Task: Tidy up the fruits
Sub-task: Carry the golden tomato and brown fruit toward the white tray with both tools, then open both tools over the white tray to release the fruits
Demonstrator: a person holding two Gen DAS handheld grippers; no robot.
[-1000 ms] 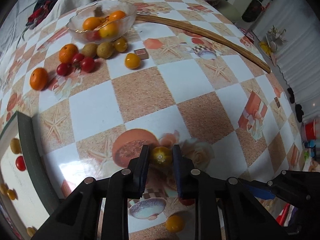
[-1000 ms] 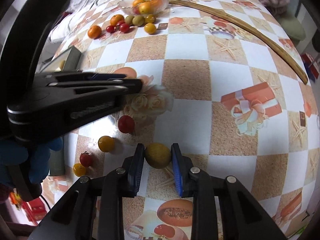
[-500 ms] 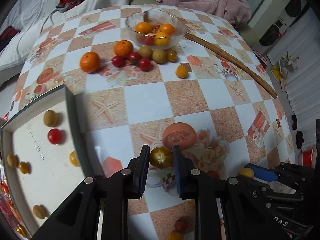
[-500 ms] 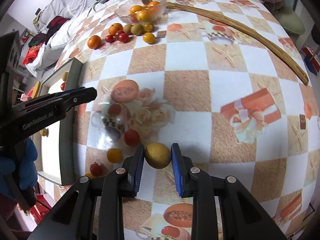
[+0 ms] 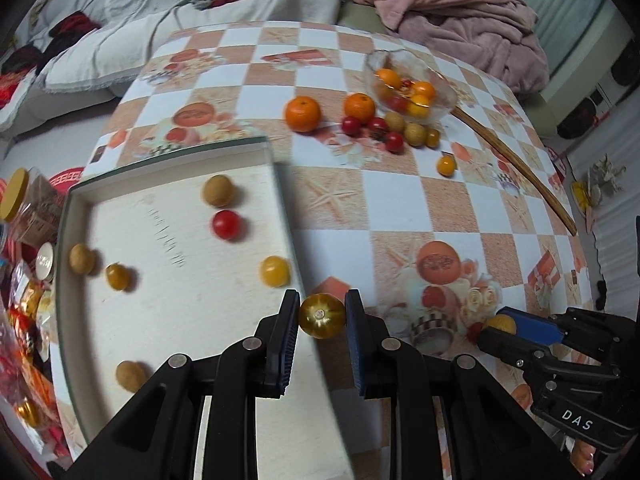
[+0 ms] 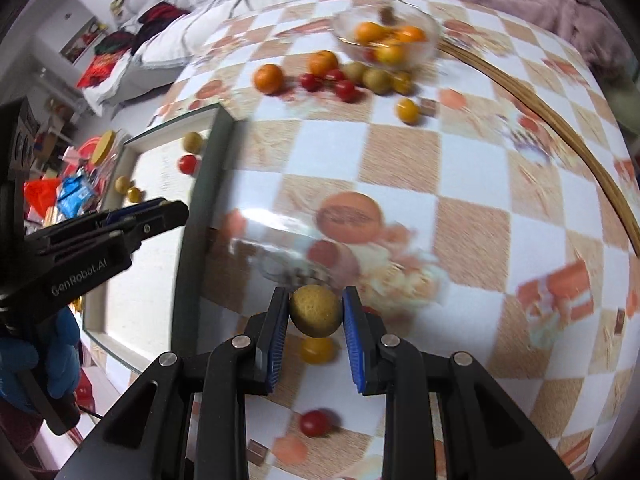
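Note:
My left gripper [image 5: 322,316] is shut on a small yellow tomato [image 5: 321,316], held above the right rim of the white tray [image 5: 160,320]. Several small fruits lie in that tray, among them a red tomato [image 5: 226,224] and a yellow one [image 5: 274,271]. My right gripper [image 6: 315,312] is shut on a tan round fruit [image 6: 315,310] over the checkered table; it also shows low at the right of the left wrist view as the right gripper [image 5: 500,326]. The left gripper [image 6: 160,212] reaches over the tray [image 6: 140,300] in the right wrist view.
A glass bowl [image 5: 410,80] of oranges and tomatoes stands at the far side, with loose oranges [image 5: 303,113], red tomatoes and tan fruits beside it. A wooden stick [image 5: 516,168] lies along the right. Loose tomatoes [image 6: 316,423] lie near the front. Clutter sits left of the tray.
Both grippers have moved left toward the tray, each keeping its fruit. The left one now hangs over the tray's right rim, and more of the tray is in view.

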